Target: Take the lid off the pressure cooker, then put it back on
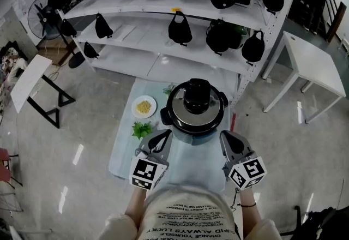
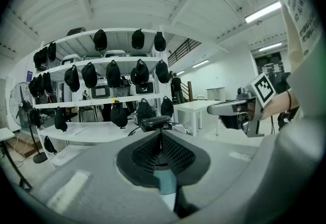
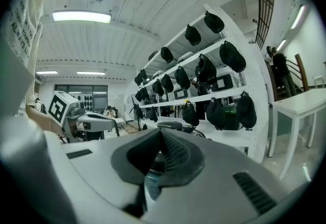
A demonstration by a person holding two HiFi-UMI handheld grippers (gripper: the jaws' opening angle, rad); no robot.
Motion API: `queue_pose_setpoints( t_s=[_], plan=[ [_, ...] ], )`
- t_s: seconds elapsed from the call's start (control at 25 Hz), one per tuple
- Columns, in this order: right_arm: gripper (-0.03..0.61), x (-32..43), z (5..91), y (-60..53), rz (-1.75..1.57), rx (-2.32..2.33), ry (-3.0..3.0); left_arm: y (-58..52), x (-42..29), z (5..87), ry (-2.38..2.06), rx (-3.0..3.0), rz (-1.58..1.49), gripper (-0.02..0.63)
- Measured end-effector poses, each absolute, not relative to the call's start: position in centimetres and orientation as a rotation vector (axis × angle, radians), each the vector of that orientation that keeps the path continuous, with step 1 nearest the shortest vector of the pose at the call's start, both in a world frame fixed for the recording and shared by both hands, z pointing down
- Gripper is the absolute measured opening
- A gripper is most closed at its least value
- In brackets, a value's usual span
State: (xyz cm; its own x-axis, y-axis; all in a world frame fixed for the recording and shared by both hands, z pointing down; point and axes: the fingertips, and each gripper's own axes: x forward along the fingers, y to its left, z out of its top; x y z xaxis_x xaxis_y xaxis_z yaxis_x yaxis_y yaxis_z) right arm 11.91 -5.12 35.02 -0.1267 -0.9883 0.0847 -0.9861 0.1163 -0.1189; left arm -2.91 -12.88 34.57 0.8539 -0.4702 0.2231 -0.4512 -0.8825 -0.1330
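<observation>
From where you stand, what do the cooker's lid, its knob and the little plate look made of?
The lid looks like polished metal, probably stainless steel: it is silvery with bright glints. The knob is dull black with hardly any shine, so likely plastic. The plate is smooth white; it could be ceramic or plastic, and the look leaves that open.

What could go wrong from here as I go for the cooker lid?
Both the left tongs and right tongs are shut and empty; unless opened first, they may just knock against the lid rather than grip it. The plate and the greens lie close to the cooker's left, so swinging the lid that way could hit them.
</observation>
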Motion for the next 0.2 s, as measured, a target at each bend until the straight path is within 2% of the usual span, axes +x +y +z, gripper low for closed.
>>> queue_pose_setpoints(
  t_s=[0.2],
  plan=[
    [0.005, 12.01, 35.49, -4.98, -0.233, -2.062, 2.340, -12.71, -2.90, 35.18, 0.743, -2.946, -0.409, 0.028]
  ],
)
